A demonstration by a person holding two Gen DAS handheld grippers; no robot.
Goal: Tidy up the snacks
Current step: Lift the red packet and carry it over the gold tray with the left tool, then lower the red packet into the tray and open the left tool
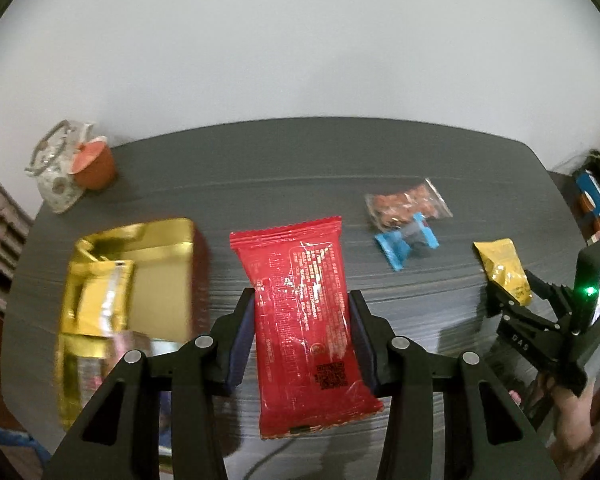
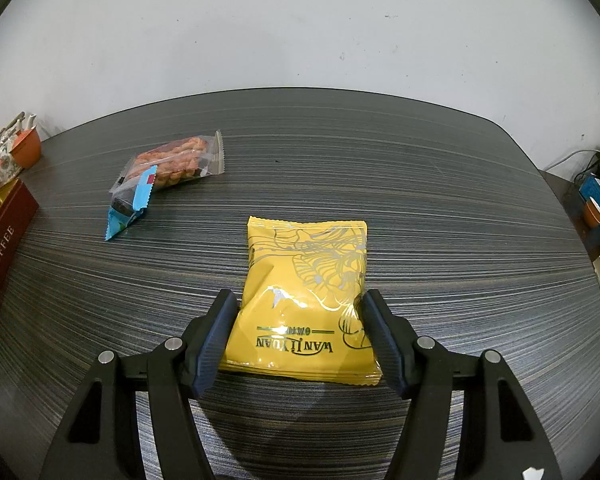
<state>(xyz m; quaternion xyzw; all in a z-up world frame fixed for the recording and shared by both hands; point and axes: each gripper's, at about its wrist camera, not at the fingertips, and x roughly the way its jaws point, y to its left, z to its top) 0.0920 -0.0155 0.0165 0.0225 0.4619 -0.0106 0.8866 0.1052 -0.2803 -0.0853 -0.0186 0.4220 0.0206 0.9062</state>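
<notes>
My left gripper (image 1: pixel 300 300) is shut on a red snack packet (image 1: pixel 304 312) and holds it above the dark table, just right of an open gold tin (image 1: pixel 160 264) that holds a gold packet (image 1: pixel 100 300). My right gripper (image 2: pixel 298 300) has its fingers against both sides of a yellow snack packet (image 2: pixel 308 300) that lies on the table (image 2: pixel 440 220). That gripper and packet also show in the left wrist view (image 1: pixel 512 292). A clear packet of twisted snacks (image 2: pixel 176 162) and a small blue packet (image 2: pixel 130 208) lie at the far left of the right wrist view.
A patterned teapot (image 1: pixel 54 172) and an orange cup (image 1: pixel 96 164) stand at the table's far left corner. The tin's dark red side reads TOFFEE (image 2: pixel 2 240). Boxes and cables (image 2: pixel 598 204) sit off the table's right edge. A white wall is behind.
</notes>
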